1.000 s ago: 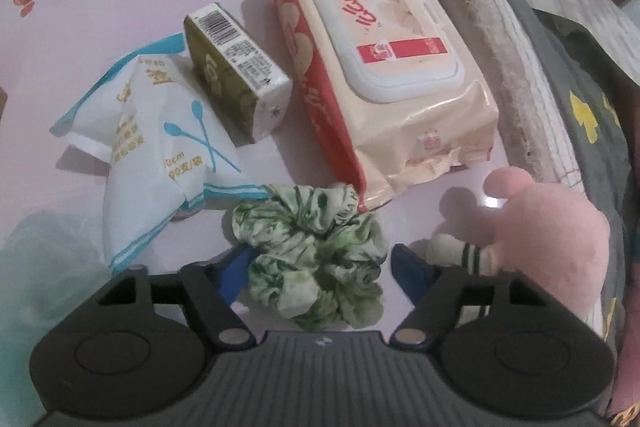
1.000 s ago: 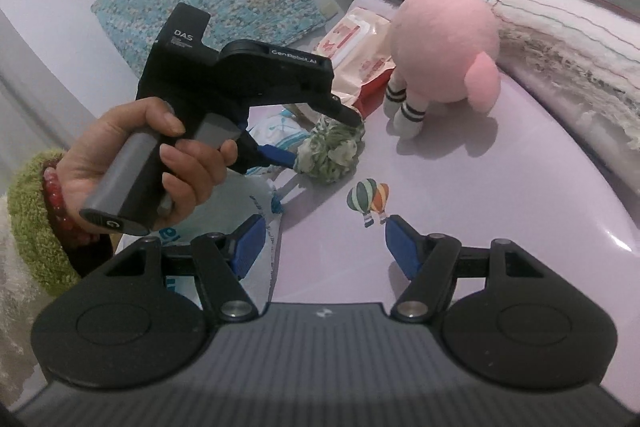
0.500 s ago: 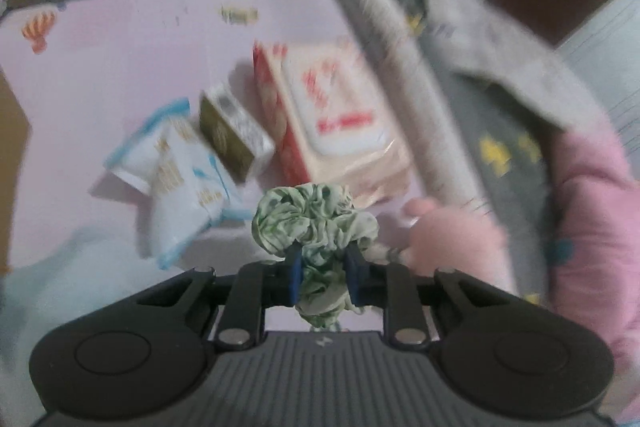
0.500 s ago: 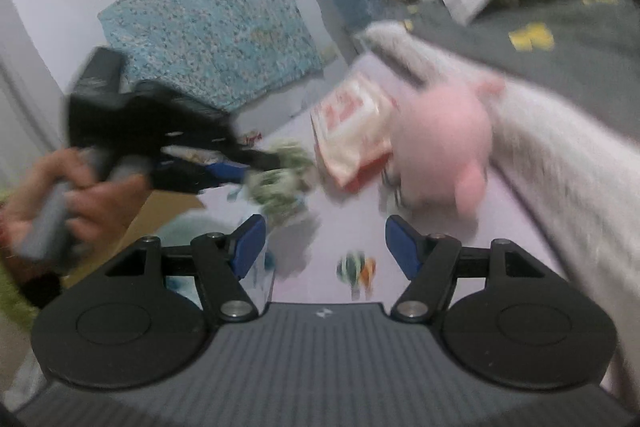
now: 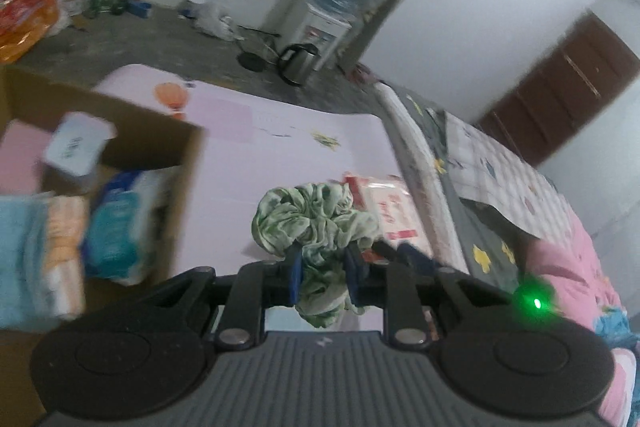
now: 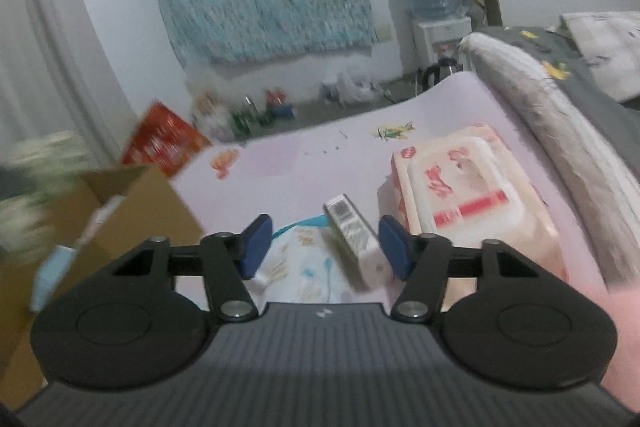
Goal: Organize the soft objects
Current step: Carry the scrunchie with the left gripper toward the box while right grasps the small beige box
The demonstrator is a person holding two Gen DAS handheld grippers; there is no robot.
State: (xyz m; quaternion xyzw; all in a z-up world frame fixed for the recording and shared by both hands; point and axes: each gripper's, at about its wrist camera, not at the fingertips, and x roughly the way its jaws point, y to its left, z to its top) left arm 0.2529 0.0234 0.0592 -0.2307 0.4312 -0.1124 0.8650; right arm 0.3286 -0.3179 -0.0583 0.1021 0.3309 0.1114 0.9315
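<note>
My left gripper is shut on a green patterned scrunchie and holds it in the air above the pink table, right of an open cardboard box that holds soft packs. My right gripper is open and empty, low over a small olive tissue box and a white-and-blue cotton swab bag. A large wet wipes pack lies to its right; it also shows in the left wrist view. The cardboard box stands to the left.
A bed with a grey and checked quilt and a rolled beige edge borders the table on the right. A pink plush shows at the lower right. A water dispenser and kettle stand behind the table.
My left gripper closed on the scrunchie, lifted it off the table and swung left toward the cardboard box. My right gripper moved forward over the tissue box and swab bag.
</note>
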